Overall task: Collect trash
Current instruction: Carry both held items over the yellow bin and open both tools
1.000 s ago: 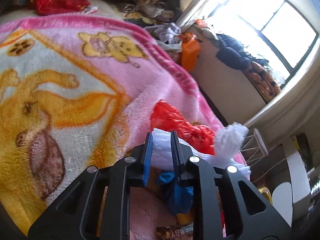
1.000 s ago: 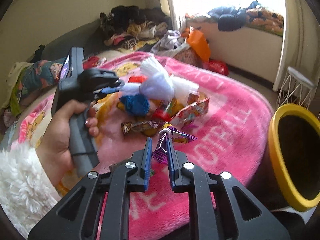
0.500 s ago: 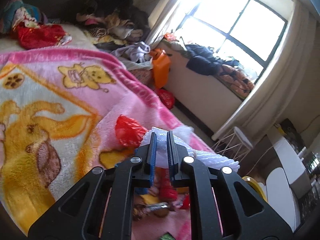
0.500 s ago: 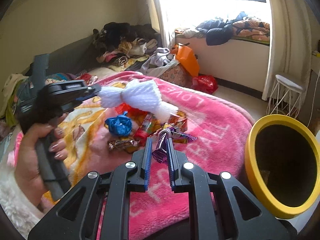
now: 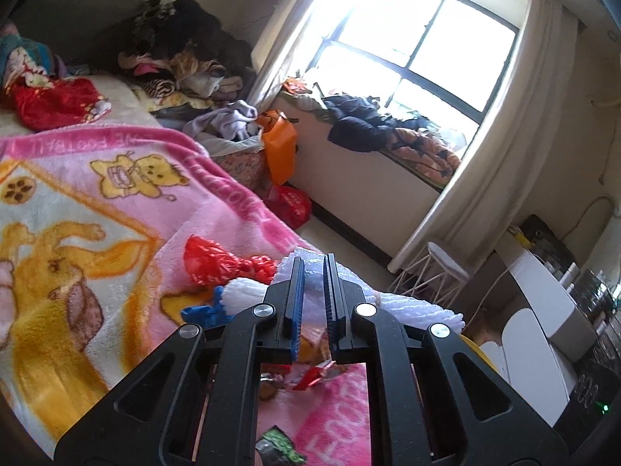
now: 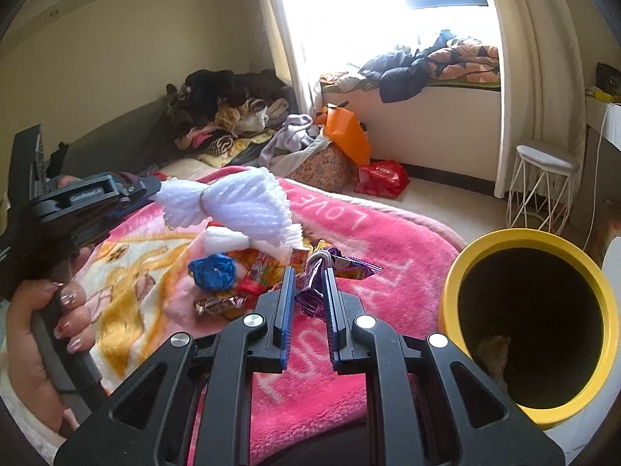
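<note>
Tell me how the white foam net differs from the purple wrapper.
The white foam net is bulky, ribbed and matte; the purple wrapper is small, shiny and crinkled. The net hangs from the left claw above the blanket; the wrapper sits in the right claw. Both are held off the bed.

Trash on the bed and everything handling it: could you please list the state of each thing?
left tongs: shut on the white foam net, lifted off the pink blanket.
right tongs: shut on the purple wrapper.
yellow bin: upright beside the bed, mouth open.
blue bag: crumpled, lying on the blanket.
red bag: crumpled, lying on the blanket.
</note>
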The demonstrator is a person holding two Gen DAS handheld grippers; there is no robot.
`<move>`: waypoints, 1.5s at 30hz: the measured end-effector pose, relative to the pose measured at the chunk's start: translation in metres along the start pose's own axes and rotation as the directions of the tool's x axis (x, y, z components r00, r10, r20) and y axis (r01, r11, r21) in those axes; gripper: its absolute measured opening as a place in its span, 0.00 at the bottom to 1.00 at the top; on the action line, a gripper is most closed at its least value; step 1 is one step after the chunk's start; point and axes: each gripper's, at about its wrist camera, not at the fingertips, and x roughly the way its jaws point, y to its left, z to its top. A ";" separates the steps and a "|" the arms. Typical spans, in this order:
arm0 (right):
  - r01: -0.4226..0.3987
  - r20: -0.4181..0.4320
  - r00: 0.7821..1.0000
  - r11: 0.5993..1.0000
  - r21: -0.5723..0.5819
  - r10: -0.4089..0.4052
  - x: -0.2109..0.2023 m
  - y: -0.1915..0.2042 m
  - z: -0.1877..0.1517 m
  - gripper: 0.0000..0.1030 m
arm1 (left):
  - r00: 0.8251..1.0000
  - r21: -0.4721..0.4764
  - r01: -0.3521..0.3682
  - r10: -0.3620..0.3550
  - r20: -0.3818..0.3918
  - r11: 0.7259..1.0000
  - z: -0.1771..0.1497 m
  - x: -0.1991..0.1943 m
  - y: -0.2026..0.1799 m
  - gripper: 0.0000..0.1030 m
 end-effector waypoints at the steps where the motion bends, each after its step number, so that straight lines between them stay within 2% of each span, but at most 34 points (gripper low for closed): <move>1: 0.003 0.005 1.000 1.000 0.004 -0.003 -0.001 0.000 0.000 0.14 | 1.000 0.010 0.003 -0.003 0.003 1.000 0.000 -0.002 -0.004 0.06; 17: 0.071 0.088 0.993 0.993 0.091 -0.079 -0.025 -0.042 0.013 0.13 | 0.999 0.086 0.045 -0.046 0.008 0.995 -0.002 -0.009 -0.043 0.06; 31: 0.130 0.120 0.981 0.975 0.179 -0.153 -0.039 -0.086 0.018 0.13 | 0.997 0.146 0.078 -0.075 -0.026 0.986 -0.019 0.000 -0.076 0.06; 45: 0.163 0.128 0.972 0.956 0.244 -0.198 -0.047 -0.113 0.015 0.13 | 0.993 0.207 0.113 -0.102 -0.064 0.972 -0.037 0.011 -0.104 0.06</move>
